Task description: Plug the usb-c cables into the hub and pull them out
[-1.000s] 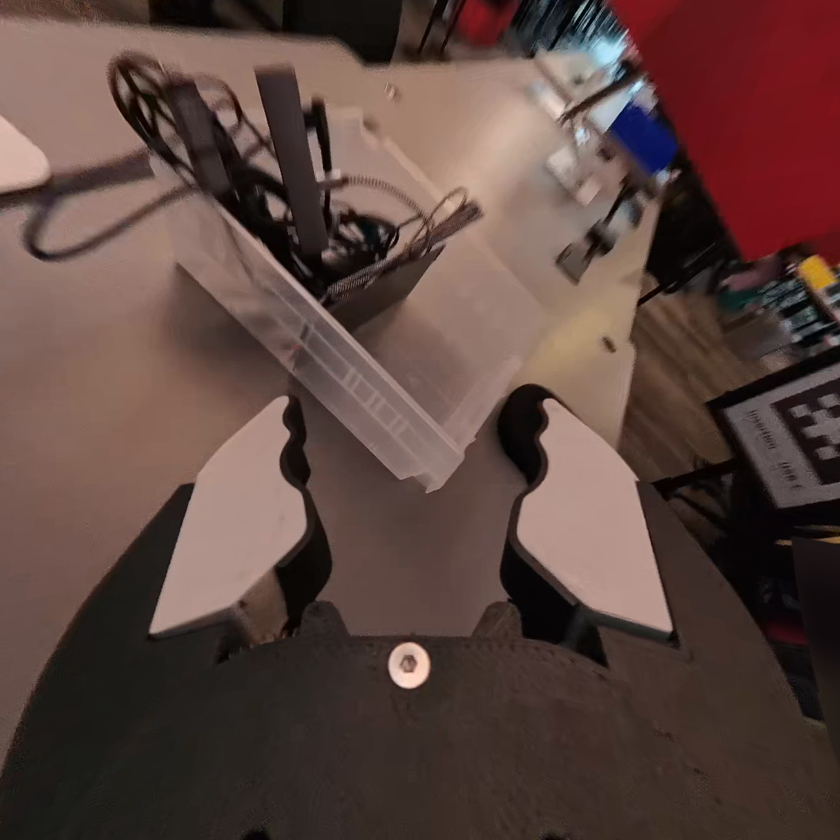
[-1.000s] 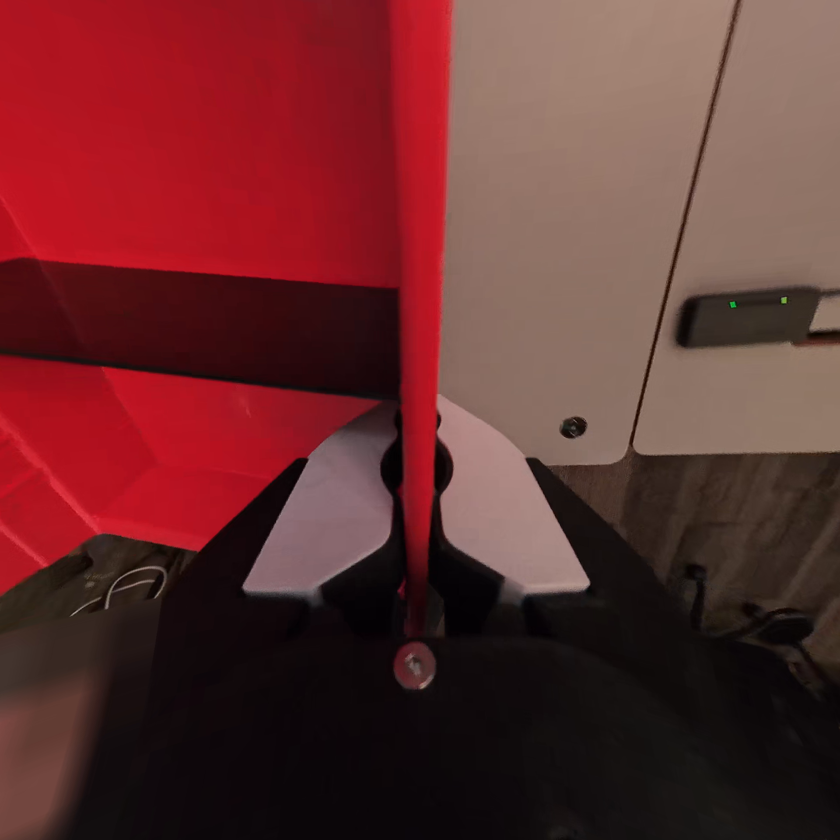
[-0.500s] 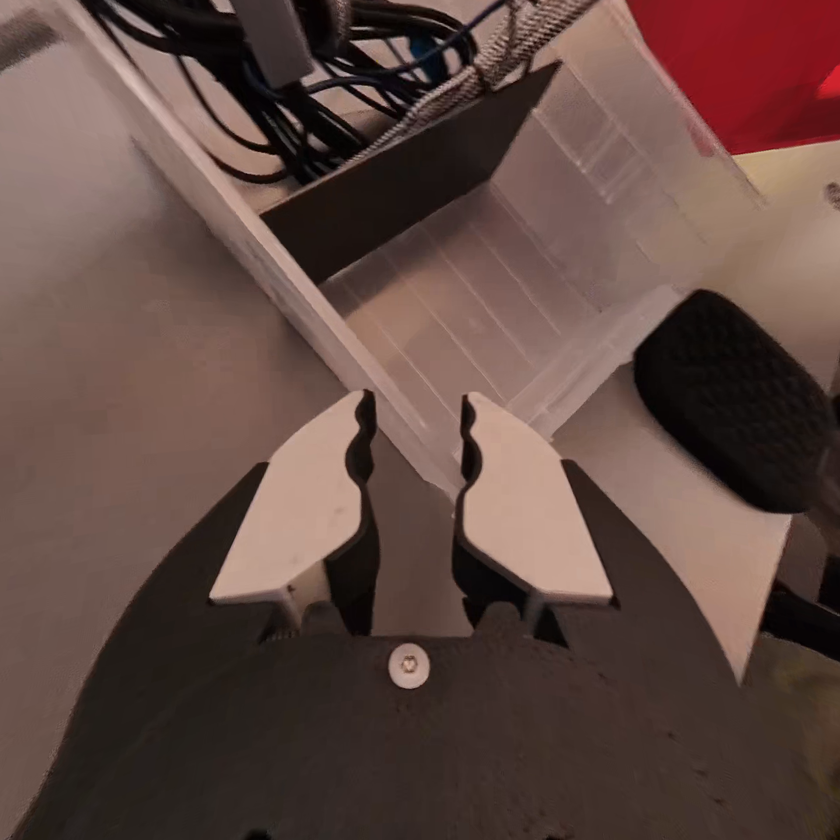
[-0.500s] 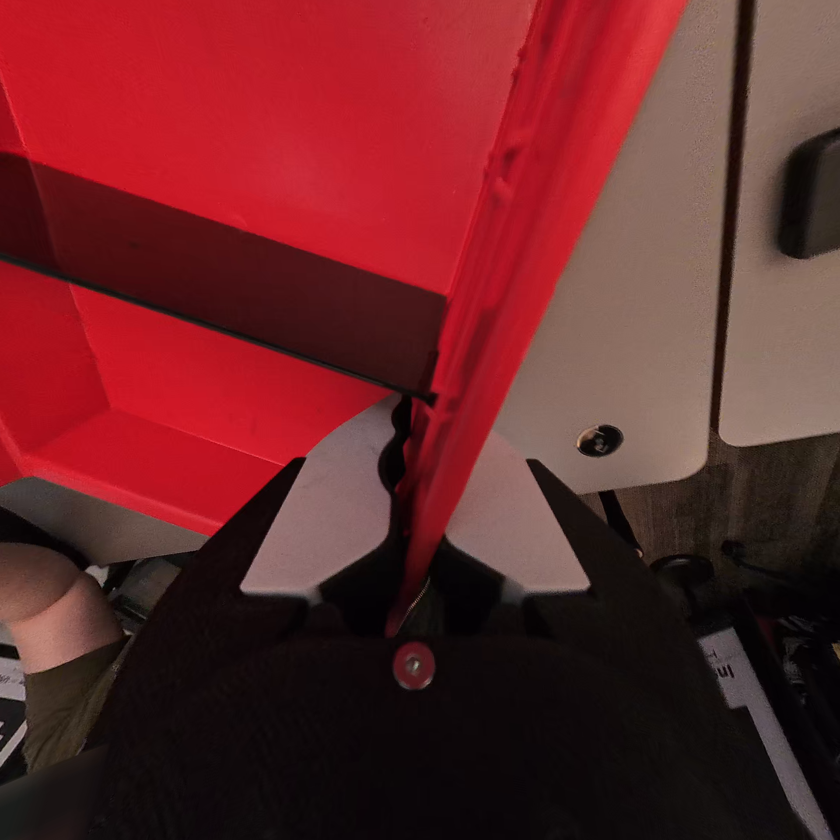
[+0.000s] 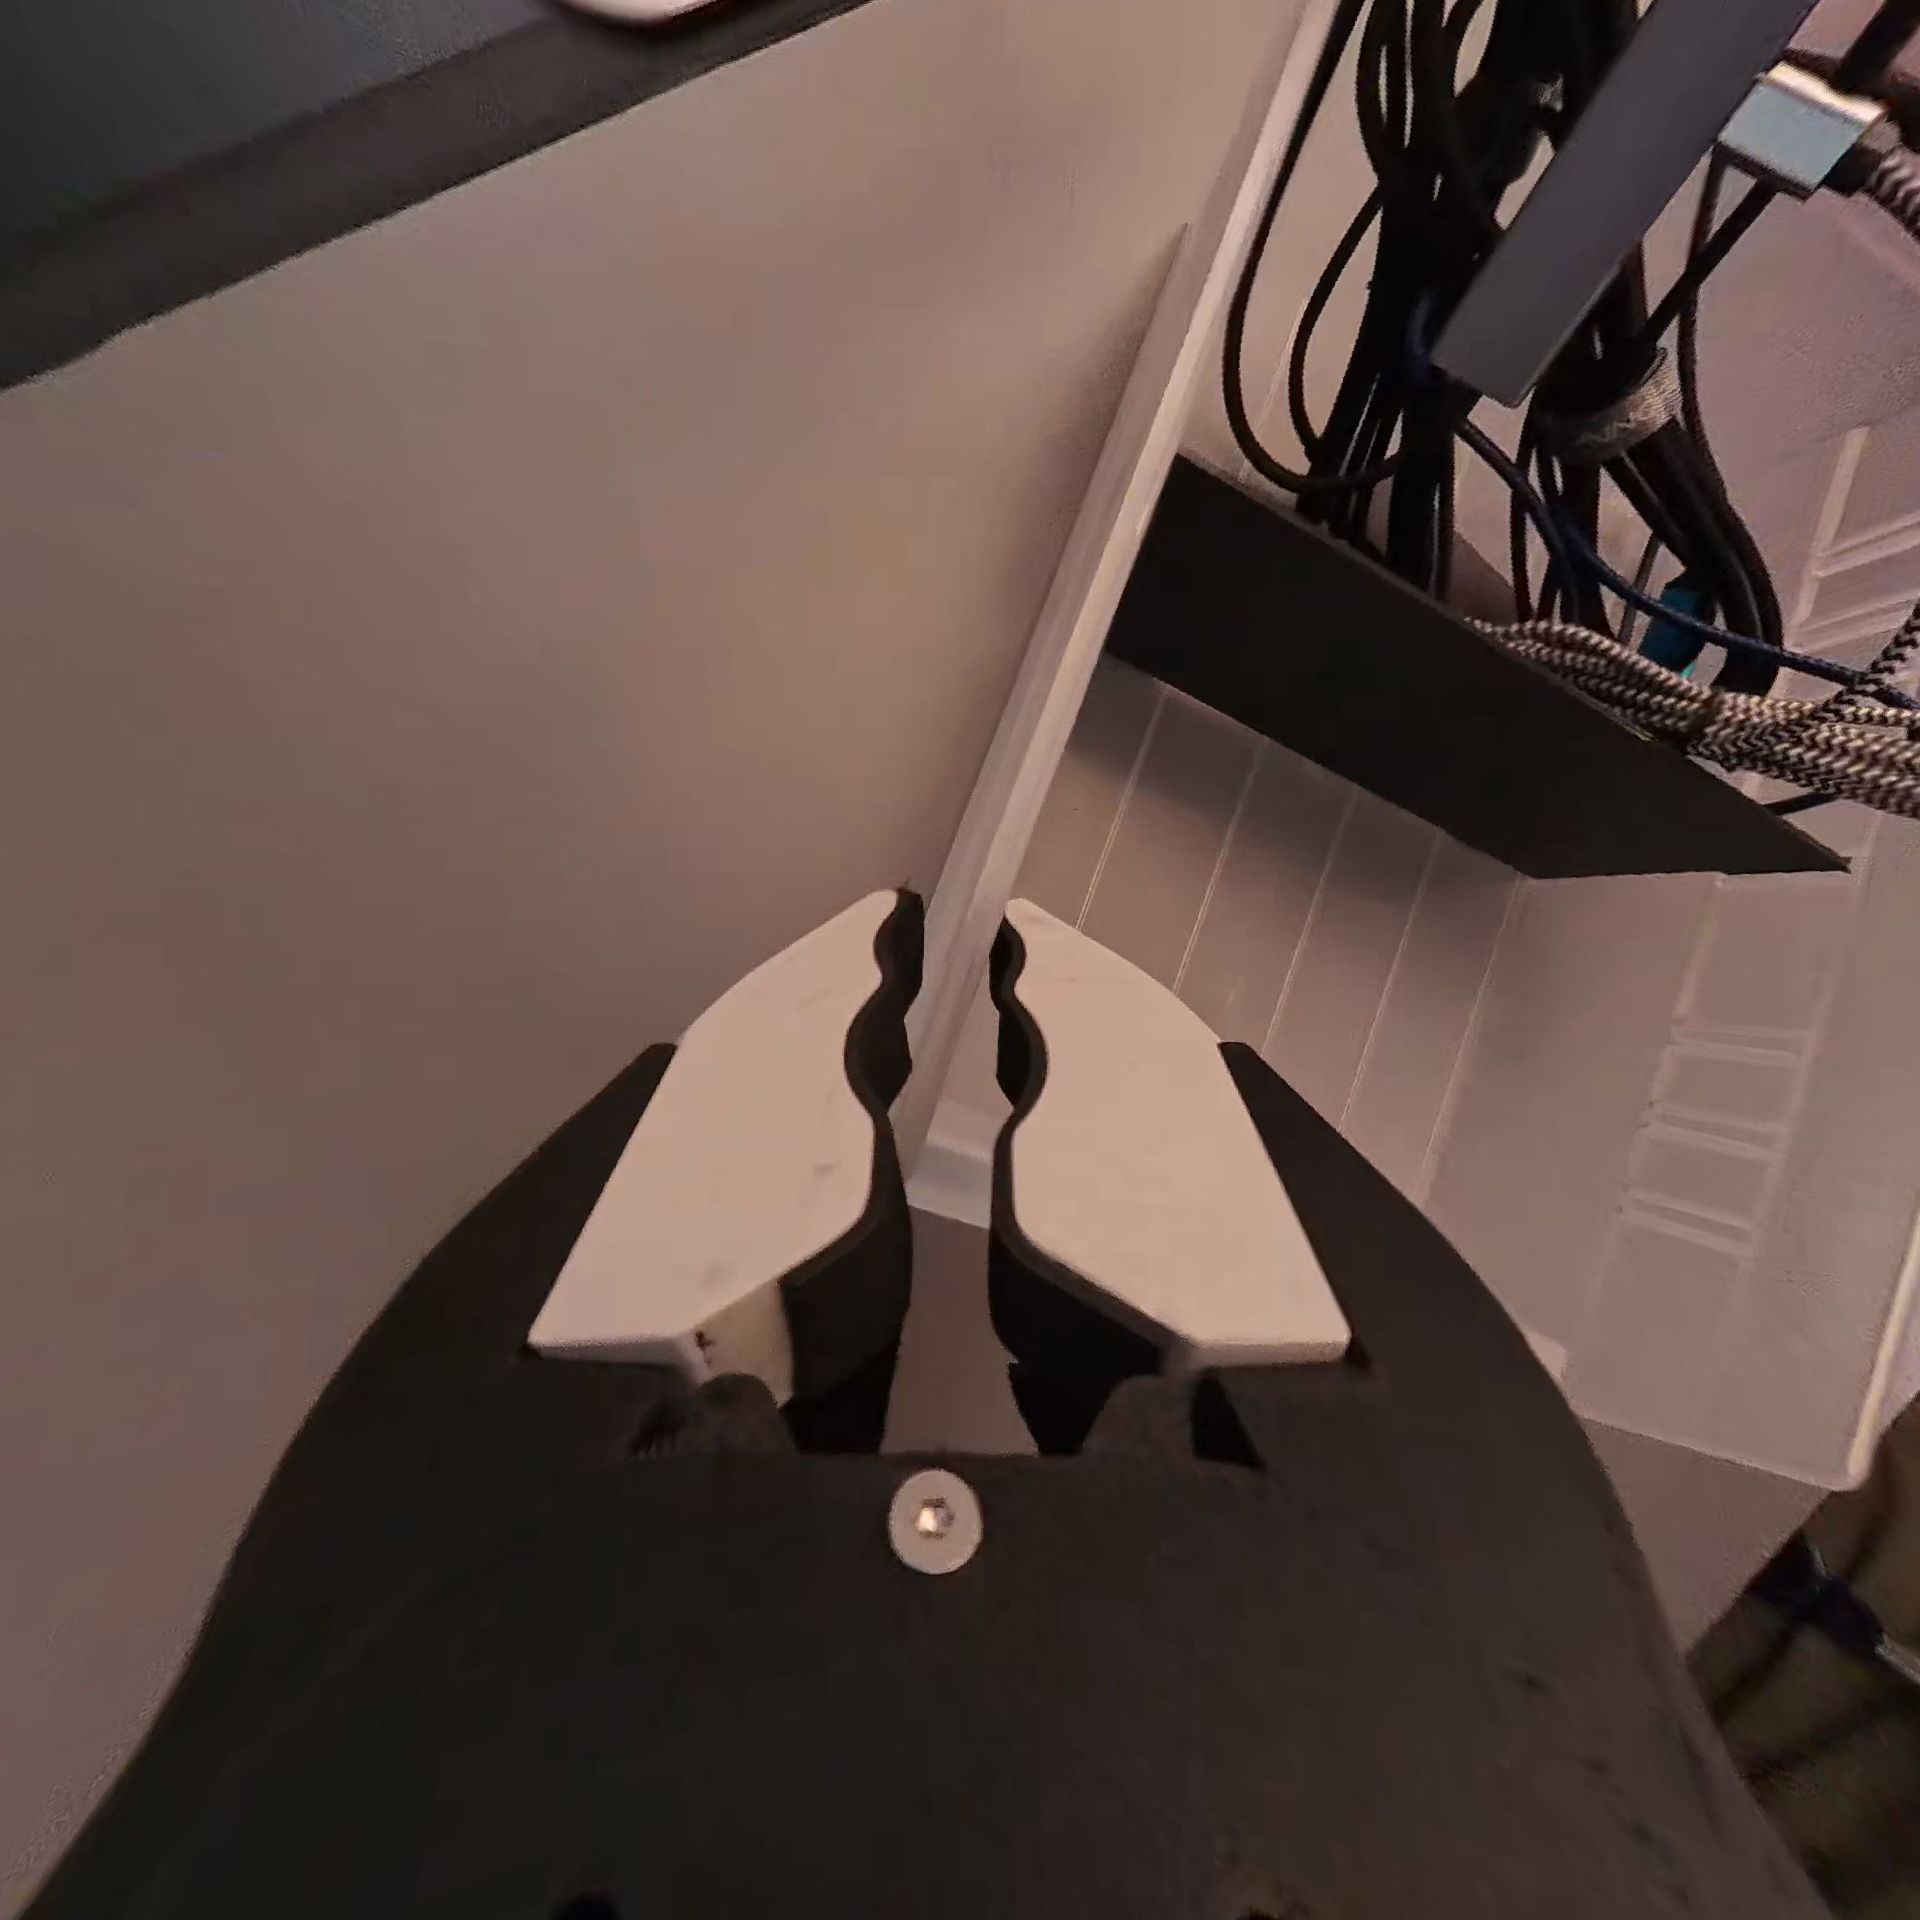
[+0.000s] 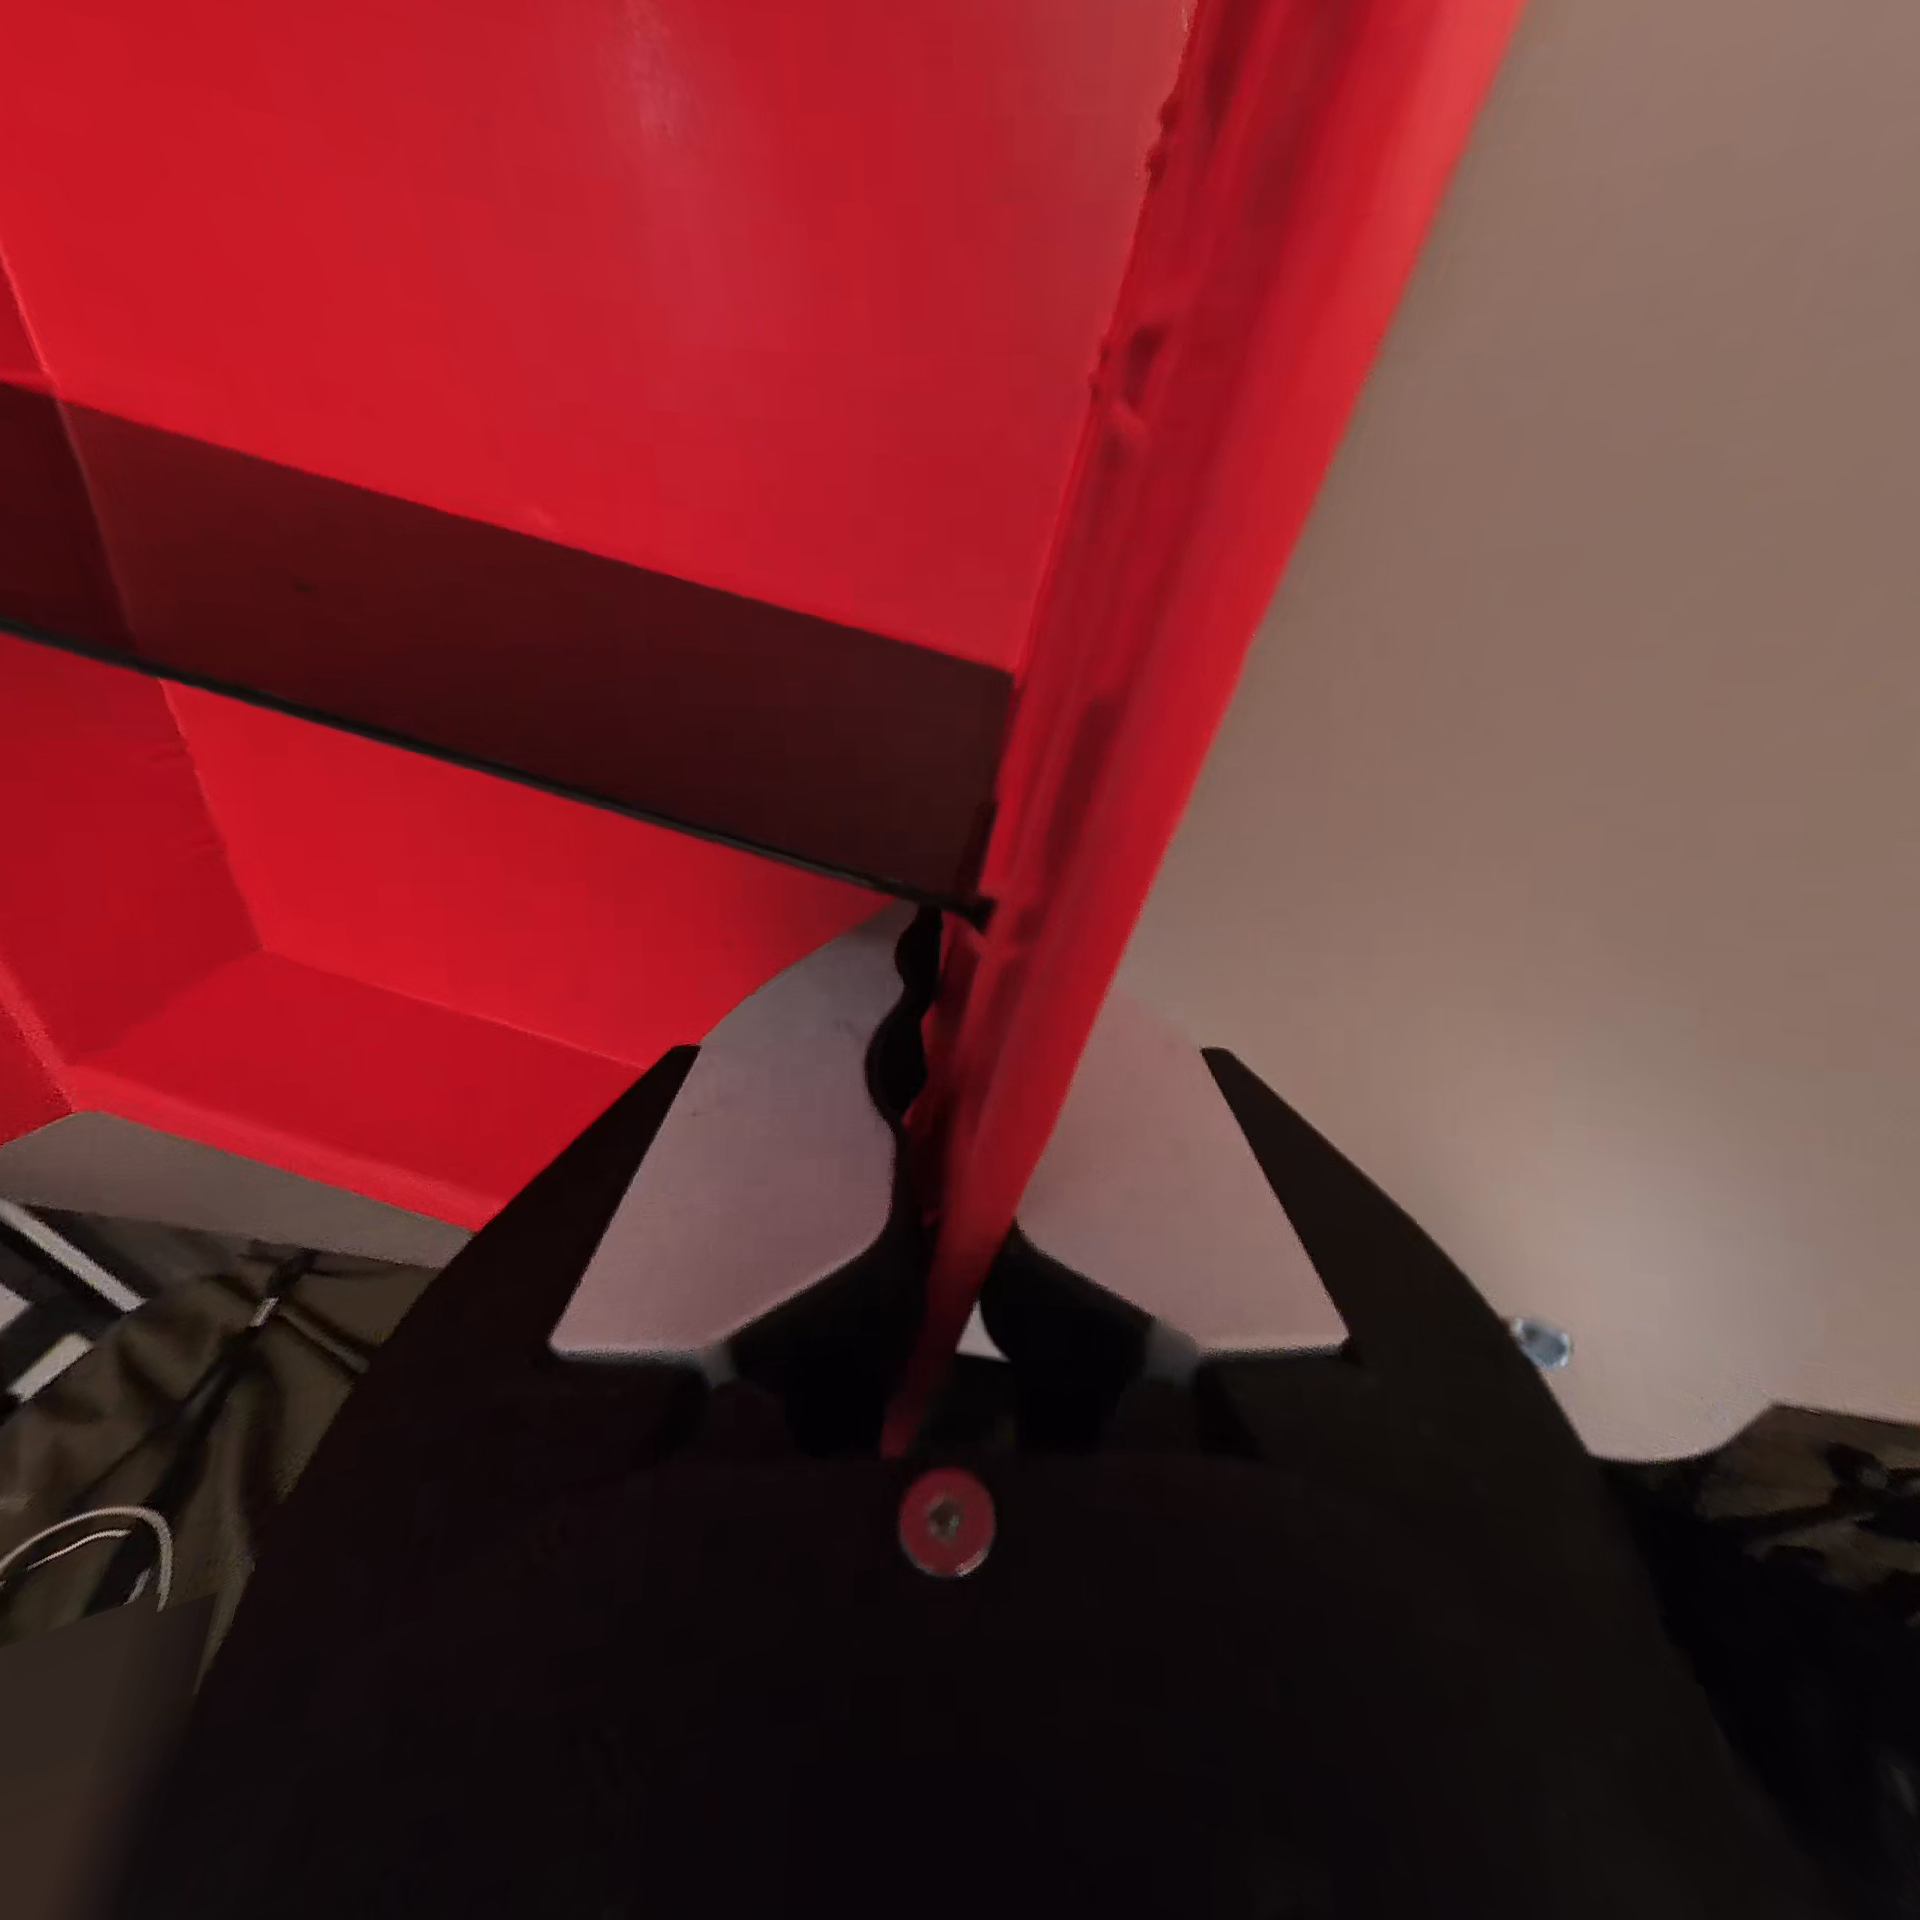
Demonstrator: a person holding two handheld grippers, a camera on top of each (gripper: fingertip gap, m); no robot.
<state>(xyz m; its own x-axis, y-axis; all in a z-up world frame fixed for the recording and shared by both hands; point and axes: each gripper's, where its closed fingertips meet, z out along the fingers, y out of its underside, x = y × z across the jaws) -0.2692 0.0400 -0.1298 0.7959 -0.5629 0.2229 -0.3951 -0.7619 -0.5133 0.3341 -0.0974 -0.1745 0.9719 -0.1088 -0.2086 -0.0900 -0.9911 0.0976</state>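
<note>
Left claw (image 5: 958,940) nearly closed, pinching clear bin (image 5: 1049,727) wall; right claw (image 6: 951,956) clamped onto red bin (image 6: 1101,644) wall.

I see a clear plastic bin (image 5: 1049,665) on a beige table (image 5: 520,623); inside the bin sit a black divider (image 5: 1455,727), black cables (image 5: 1351,260), a grey hub (image 5: 1621,177) and black-and-white braided cables (image 5: 1714,717). My other camera shows a red bin (image 6: 623,312).

A grey slab-shaped hub (image 5: 1621,197) stands tilted at one o'clock among tangled black and braided usb-c cables (image 5: 1351,260) inside a clear bin (image 5: 1049,665).
</note>
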